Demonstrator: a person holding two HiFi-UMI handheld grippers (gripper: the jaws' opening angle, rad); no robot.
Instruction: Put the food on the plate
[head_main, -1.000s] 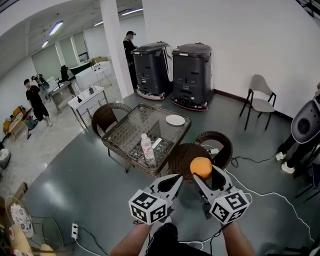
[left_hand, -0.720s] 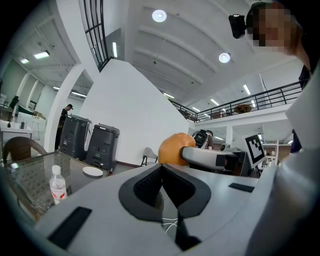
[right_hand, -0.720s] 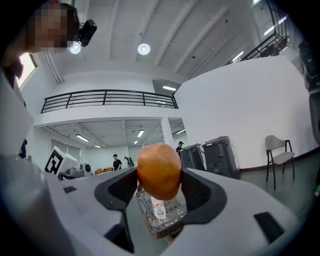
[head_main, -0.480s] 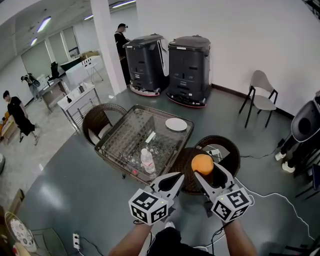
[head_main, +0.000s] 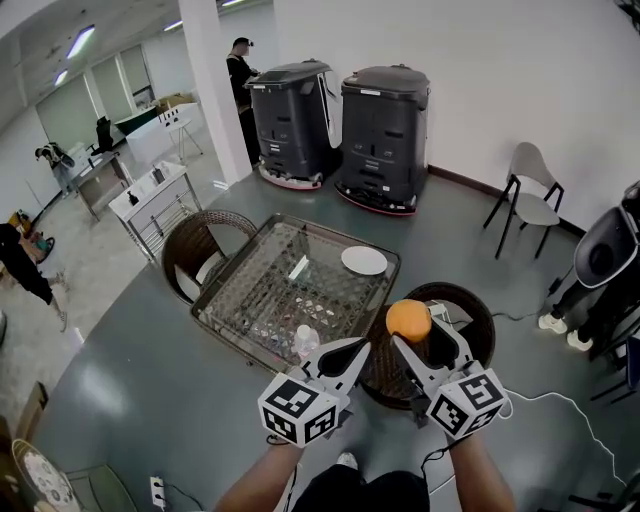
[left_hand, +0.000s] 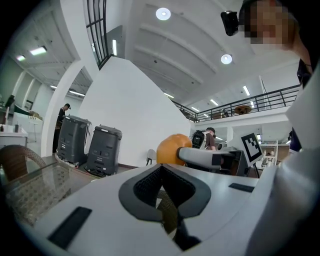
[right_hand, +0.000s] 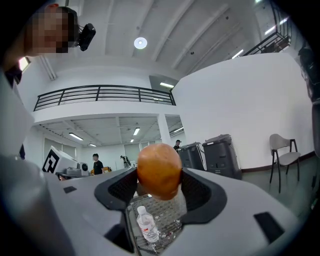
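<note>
A round orange food item (head_main: 408, 318) is clamped between the fingers of my right gripper (head_main: 415, 333), which is shut on it and held in the air above a wicker chair. In the right gripper view the food (right_hand: 159, 170) fills the gap between the pads. My left gripper (head_main: 356, 348) hangs beside it, shut and holding nothing; its tips meet in the left gripper view (left_hand: 161, 167). The white plate (head_main: 364, 260) lies bare on the far right part of the glass table (head_main: 250, 295), well ahead of both grippers.
A water bottle (head_main: 305, 342) stands at the table's near edge, partly behind my left gripper. Wicker chairs (head_main: 203, 250) (head_main: 470, 310) flank the table. Two black machines (head_main: 385, 135) stand by the back wall, with a grey chair (head_main: 530, 190) at right and people at far left.
The table and plate have come nearer and lower in the view. The bottle now sits partly behind the left gripper. Both grippers keep their pose, the right still holding the food.
</note>
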